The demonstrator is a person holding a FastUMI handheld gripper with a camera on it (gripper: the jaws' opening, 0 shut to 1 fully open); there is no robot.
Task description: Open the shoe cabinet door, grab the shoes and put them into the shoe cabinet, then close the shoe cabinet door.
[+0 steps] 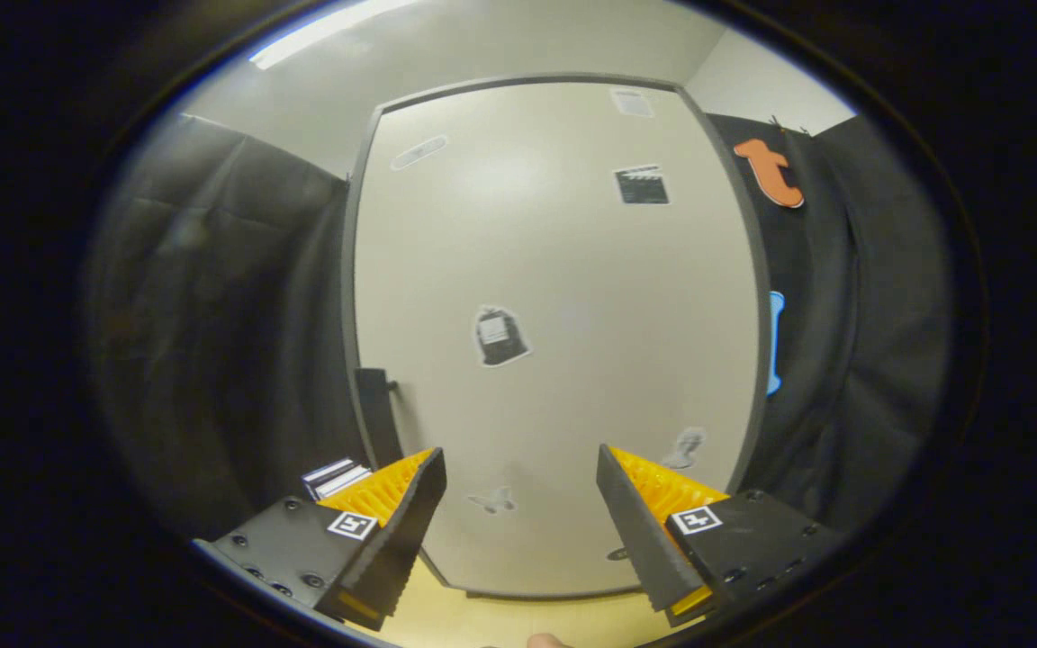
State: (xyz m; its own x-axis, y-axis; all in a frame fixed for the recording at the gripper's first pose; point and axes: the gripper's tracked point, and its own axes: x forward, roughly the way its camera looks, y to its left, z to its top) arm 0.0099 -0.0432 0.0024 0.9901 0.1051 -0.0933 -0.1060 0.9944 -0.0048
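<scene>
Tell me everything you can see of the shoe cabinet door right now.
The shoe cabinet door is a tall, pale, smooth panel in a thin dark frame, shut and upright, facing the open gripper, whose fingers hold nothing. A dark handle juts from one edge, just above one finger. Several small stickers dot its face. Black cloth flanks it; nothing touches it.
</scene>
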